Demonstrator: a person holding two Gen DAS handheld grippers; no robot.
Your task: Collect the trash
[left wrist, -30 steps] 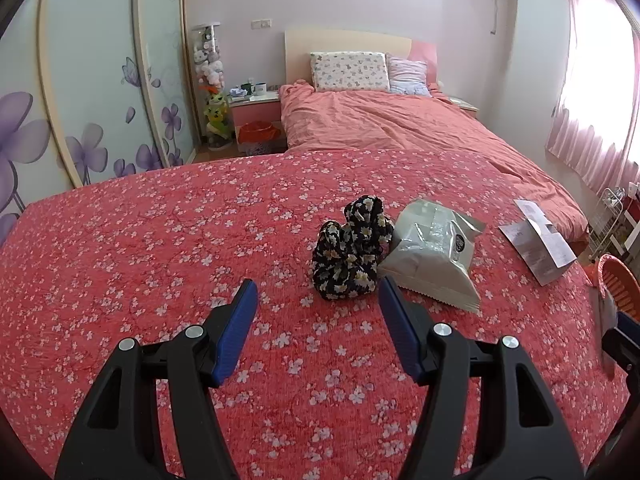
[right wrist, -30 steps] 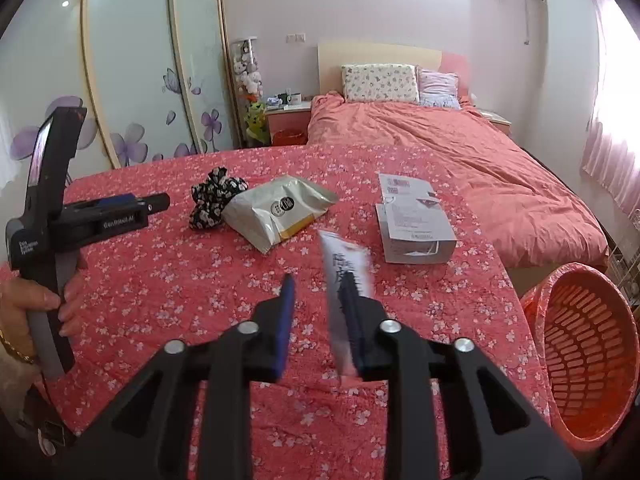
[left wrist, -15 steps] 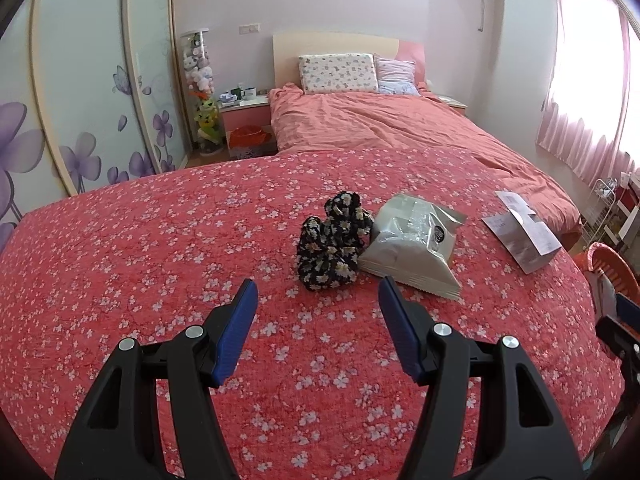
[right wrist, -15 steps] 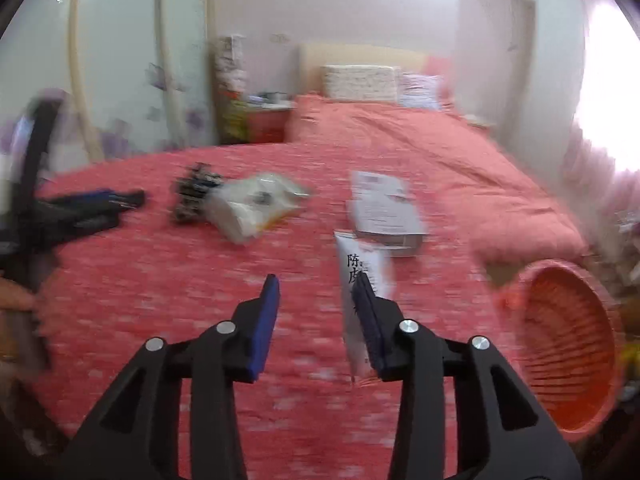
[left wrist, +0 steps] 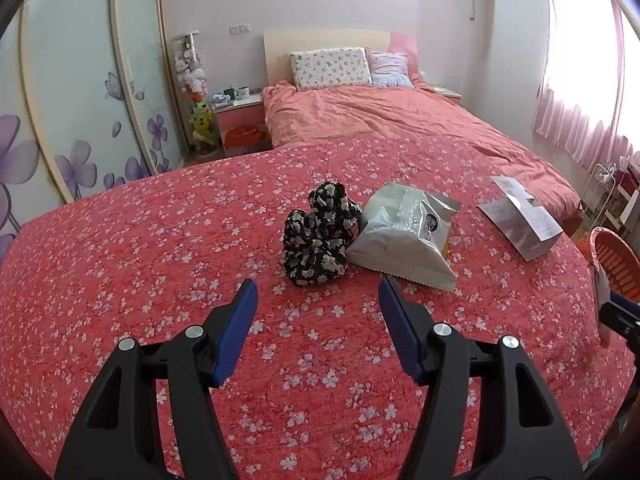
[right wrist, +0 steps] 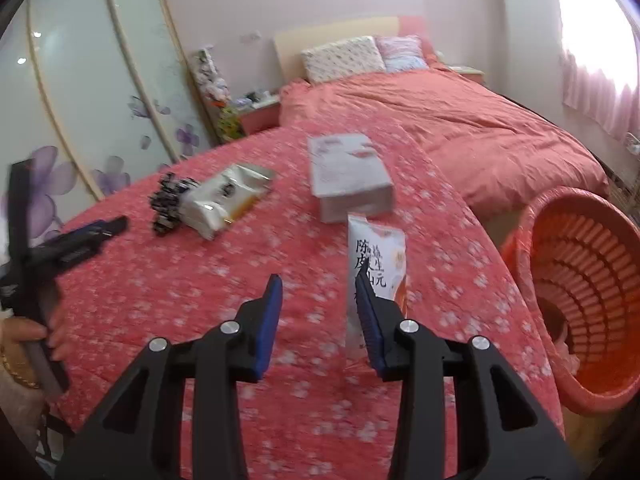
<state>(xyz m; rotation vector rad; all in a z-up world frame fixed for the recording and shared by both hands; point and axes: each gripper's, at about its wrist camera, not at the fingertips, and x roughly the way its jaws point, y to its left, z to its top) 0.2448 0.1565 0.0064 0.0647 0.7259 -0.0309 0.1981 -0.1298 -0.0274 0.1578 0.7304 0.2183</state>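
My right gripper (right wrist: 318, 286) is open. A white snack packet with black print (right wrist: 378, 258) stands against the outer side of its right finger, not between the jaws; whether it is still held I cannot tell. An orange slatted basket (right wrist: 580, 280) stands beside the bed to the right. My left gripper (left wrist: 318, 292) is open and empty, just short of a black floral cloth bundle (left wrist: 318, 240) and a silver foil bag (left wrist: 404, 236). A flat grey box (left wrist: 520, 216) lies further right, also in the right wrist view (right wrist: 348, 176).
Everything lies on a red floral quilt (left wrist: 160, 240). Behind it is a made bed with pillows (left wrist: 332, 66), a nightstand (left wrist: 240, 116) and a wardrobe with purple flowers (left wrist: 72, 100). A pink-curtained window (left wrist: 580, 60) is on the right.
My right gripper swung right toward the orange basket and its jaws spread wider; the white packet now sits outside the right finger. My left gripper stayed open and drifted only slightly.
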